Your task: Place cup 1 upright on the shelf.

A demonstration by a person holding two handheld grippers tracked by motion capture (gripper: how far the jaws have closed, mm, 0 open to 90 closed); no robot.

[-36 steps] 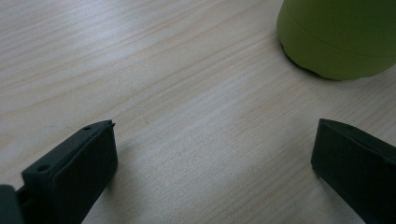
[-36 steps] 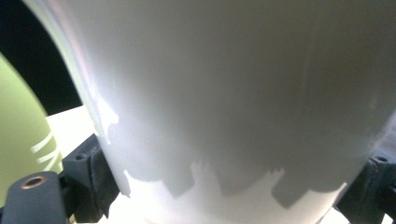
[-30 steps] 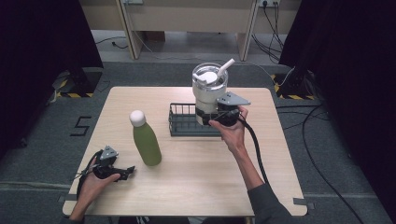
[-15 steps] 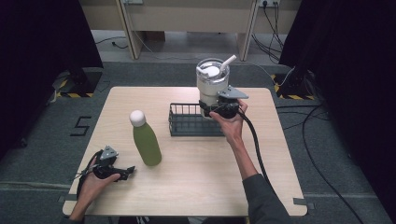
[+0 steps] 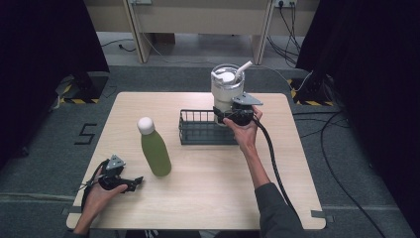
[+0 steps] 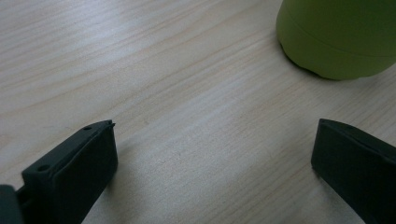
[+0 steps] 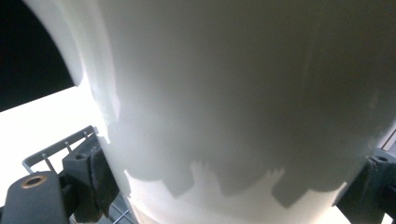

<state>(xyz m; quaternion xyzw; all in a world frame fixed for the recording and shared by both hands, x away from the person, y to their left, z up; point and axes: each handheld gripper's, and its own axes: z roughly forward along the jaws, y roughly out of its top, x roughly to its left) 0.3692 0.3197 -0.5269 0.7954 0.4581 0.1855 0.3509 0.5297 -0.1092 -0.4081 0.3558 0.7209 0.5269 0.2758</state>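
**White cup held over the wire basket**

The right gripper (image 5: 229, 115) squeezes the white cup (image 5: 226, 91) from both sides, its black jaws tight on the cup's lower part. The cup stands upright, with a white straw (image 5: 242, 69) poking out of its top. It is over the right end of the black wire basket (image 5: 198, 130) at the far side of the table (image 5: 208, 198).

The left gripper (image 5: 131, 182) rests on the near left of the table, jaws wide apart with nothing between them. The green bottle (image 5: 154, 148) stands just beyond it.
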